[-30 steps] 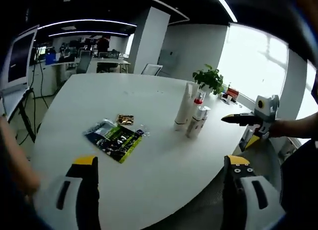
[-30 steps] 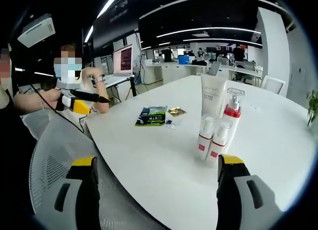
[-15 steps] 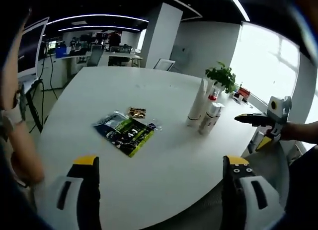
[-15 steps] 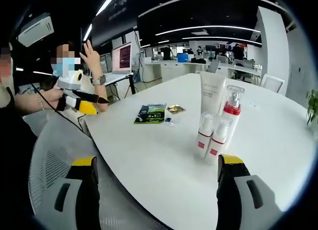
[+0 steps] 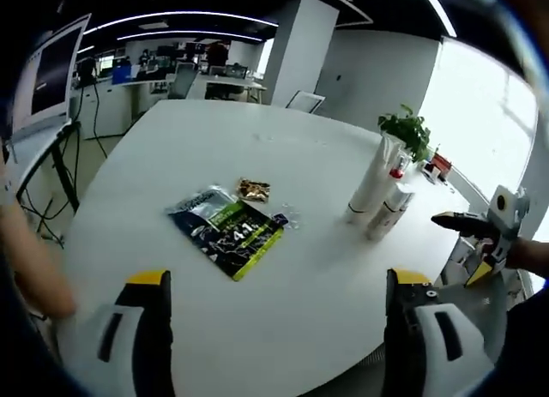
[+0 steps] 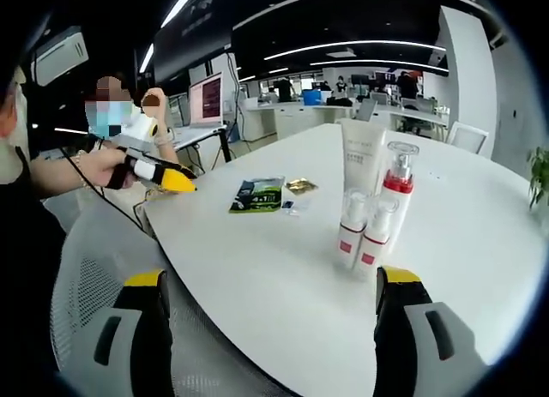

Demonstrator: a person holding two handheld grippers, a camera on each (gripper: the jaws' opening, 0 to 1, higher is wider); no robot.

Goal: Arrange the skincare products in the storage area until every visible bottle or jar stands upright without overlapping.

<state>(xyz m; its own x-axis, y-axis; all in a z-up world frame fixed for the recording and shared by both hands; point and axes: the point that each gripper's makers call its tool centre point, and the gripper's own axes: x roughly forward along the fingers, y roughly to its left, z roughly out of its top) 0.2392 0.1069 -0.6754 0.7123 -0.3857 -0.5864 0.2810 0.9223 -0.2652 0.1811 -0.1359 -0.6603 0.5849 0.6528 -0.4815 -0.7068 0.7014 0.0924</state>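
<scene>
Holding both tools back from the white table point(image 6: 257, 277), you have nothing gripped yet — the left gripper point(image 5: 279, 328) and the right gripper point(image 6: 270, 324) each stand with jaws spread wide and empty, hanging off the table's near edge.

The skincare products sit as one tight cluster on the right side of your reach: a tall white tube point(image 6: 362, 161) standing on its cap, a pump bottle with a red collar point(image 6: 399, 187) just beside it, and two small white bottles with red labels point(image 6: 360, 238) in front, touching or nearly so. All four look upright already, so the cluster seems grouped to keep it compact; whether any overlap matters is hard to judge from these angles.

Well apart from them lies a flat green-and-black sachet pack point(image 5: 227, 234), with a small gold packet point(image 5: 254, 189) near its far corner. These look like clutter rather than bottles.

My guess is you're surveying from a distance before committing — the wide jaws suit either the tube or the small bottles.
</scene>
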